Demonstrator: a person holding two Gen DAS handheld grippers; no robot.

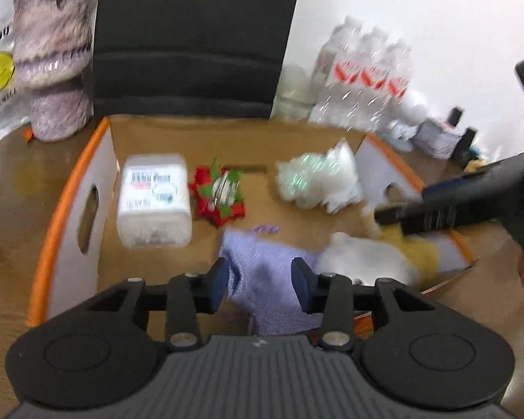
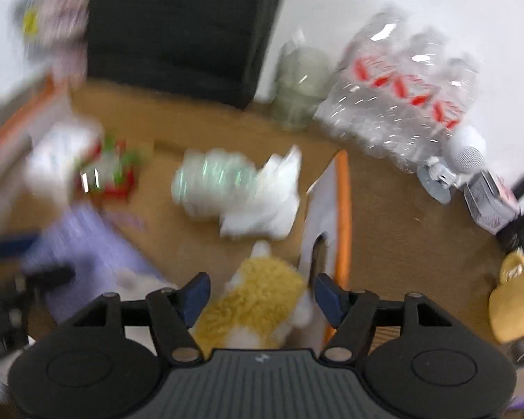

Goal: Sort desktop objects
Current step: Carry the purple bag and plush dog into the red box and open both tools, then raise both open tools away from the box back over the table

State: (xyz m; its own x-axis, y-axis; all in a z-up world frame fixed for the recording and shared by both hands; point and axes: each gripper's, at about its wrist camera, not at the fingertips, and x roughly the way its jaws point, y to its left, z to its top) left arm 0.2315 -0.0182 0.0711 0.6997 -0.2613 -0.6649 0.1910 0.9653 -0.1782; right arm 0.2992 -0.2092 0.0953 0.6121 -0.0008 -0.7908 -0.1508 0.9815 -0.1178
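My left jaws [image 1: 258,284] stand apart around the purple cloth [image 1: 265,279], not pressing it; my right jaws [image 2: 262,300] gape over the yellow plush toy [image 2: 258,300]. Both lie in the cardboard box [image 1: 70,188], beside a white tub [image 1: 153,199], red flower [image 1: 218,193] and crumpled bag [image 1: 318,178]. Sorting seems well along; a yellow mug [image 2: 517,300] waits on the bench [image 2: 401,216].

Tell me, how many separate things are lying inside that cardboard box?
6, perhaps more hidden: white plastic tub at left, red flower decoration beside it, crumpled white plastic at right, purple cloth nearest, white plush and yellow plush alongside.
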